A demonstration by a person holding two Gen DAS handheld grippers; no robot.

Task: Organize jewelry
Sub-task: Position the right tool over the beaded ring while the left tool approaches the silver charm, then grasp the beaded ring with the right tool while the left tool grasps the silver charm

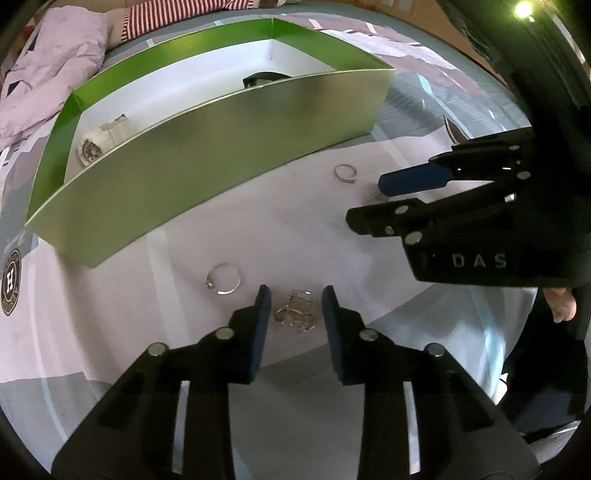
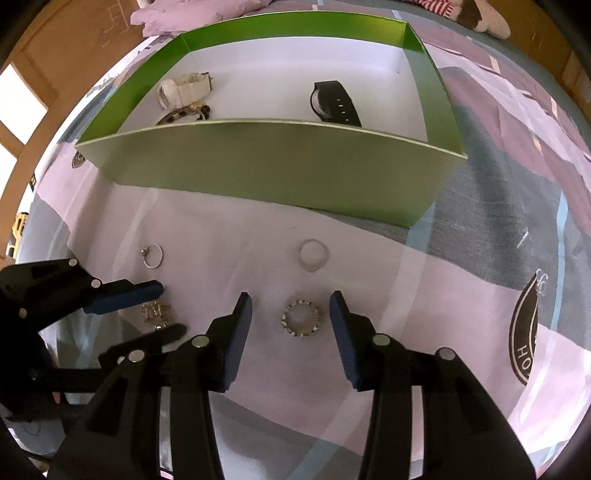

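While green box (image 2: 280, 166) stands behind, plain rings (image 2: 313, 254) lie beside open fingers (image 2: 240, 332).

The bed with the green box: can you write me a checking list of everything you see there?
Surface: patterned bedsheet, pink, grey and blue.
Job's things: green box holds a white watch, a black watch and a spotted bangle. On the sheet: studded ring, thin ring, stone ring, clear sparkly piece.
Clutter: pink cloth, striped fabric.
Grippers: left gripper open around the sparkly piece; right gripper open around the studded ring.
Cables: nothing seen.
Surroundings: brown cardboard beside the bed.
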